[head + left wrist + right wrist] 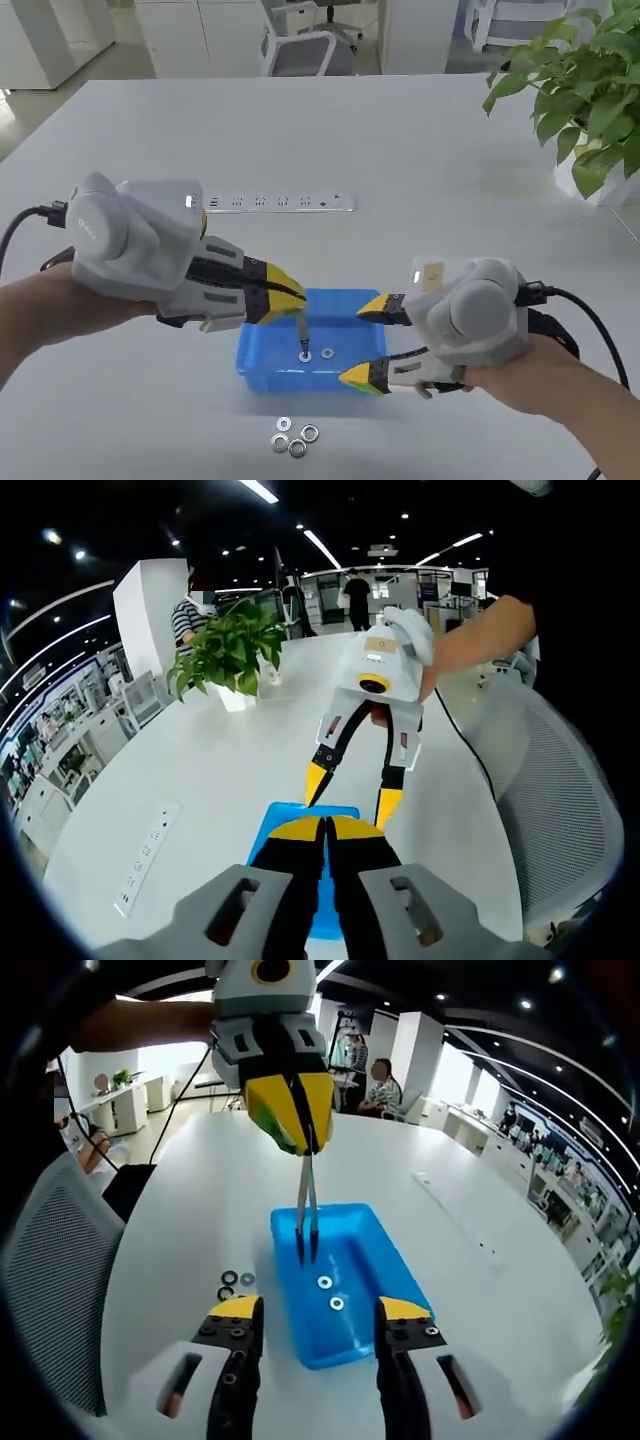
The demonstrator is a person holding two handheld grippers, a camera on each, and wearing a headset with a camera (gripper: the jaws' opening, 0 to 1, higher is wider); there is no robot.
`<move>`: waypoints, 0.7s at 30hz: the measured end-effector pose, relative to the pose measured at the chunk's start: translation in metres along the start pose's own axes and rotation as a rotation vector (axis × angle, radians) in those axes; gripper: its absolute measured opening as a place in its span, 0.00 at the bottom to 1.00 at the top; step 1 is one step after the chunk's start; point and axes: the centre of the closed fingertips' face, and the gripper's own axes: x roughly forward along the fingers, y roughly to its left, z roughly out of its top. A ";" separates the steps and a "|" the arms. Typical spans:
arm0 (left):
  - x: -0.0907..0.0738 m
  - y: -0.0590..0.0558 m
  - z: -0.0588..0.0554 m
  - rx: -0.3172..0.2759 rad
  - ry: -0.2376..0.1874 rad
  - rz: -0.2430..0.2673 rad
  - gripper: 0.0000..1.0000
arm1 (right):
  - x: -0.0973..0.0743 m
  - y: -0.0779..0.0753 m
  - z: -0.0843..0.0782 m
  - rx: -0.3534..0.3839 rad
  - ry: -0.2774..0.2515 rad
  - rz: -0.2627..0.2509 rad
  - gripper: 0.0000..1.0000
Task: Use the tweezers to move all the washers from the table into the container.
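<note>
A wide white table (400, 150) carries a power strip (280, 203) and, at the far right, a leafy potted plant (585, 90). Beyond it stand grey office chairs (305, 52) and white cabinets (40, 40). Strip lights (320, 548) cross the dark ceiling of an open office.

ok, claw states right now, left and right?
Left claw: shut on the thin metal tweezers.
Right claw: open, empty.
</note>
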 end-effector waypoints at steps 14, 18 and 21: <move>-0.007 -0.017 0.005 0.016 0.009 -0.017 0.05 | -0.019 0.011 -0.010 0.108 -0.013 -0.071 0.64; -0.008 -0.022 0.005 0.015 0.010 -0.022 0.05 | -0.021 0.015 -0.013 0.126 -0.015 -0.075 0.67; -0.008 -0.027 0.004 0.016 0.013 -0.027 0.05 | -0.023 0.018 -0.015 0.142 -0.018 -0.076 0.70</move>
